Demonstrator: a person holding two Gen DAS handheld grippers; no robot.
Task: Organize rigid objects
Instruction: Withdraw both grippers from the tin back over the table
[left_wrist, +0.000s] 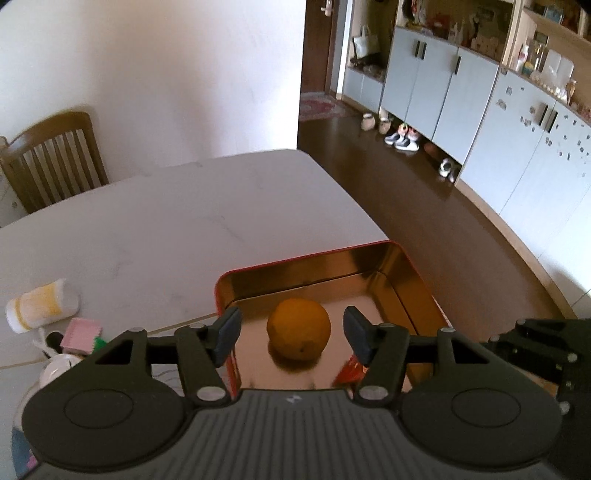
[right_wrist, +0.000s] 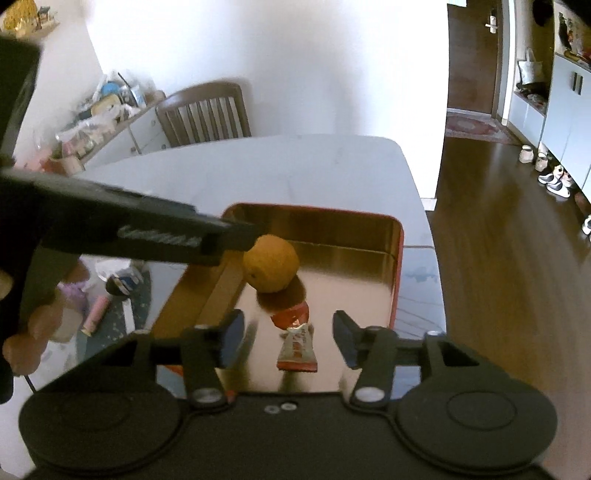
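I have the orange (left_wrist: 298, 328) sitting on the mirror-gold floor of the red-rimmed tin (left_wrist: 406, 280), towards its left wall, and just in front of it, nearer my right camera, lies a small red-and-silver snack packet (right_wrist: 297, 350). Both are inside the tin and free of any grip. My left gripper (left_wrist: 291, 334) hangs above the orange with its pads spread wider than the fruit and clear of it; my right gripper (right_wrist: 288, 338) frames the packet the same way, jaws apart, nothing pressed between them. In the right view the left tool's finger (right_wrist: 236, 238) appears close to the top of the orange, though I cannot tell whether it touches. That is my first worry: a nudge from that finger could set the round fruit rolling across the slick floor into the packet. My second is the two tools themselves, crowded over one tin, which could knock together. Out on the white table (left_wrist: 166, 221), left of the tin, rolled socks (left_wrist: 40, 308), a pink box (left_wrist: 80, 334) and other small items I cannot make out are waiting; reaching for them low could clip the rim and slide the tin towards the table edge.
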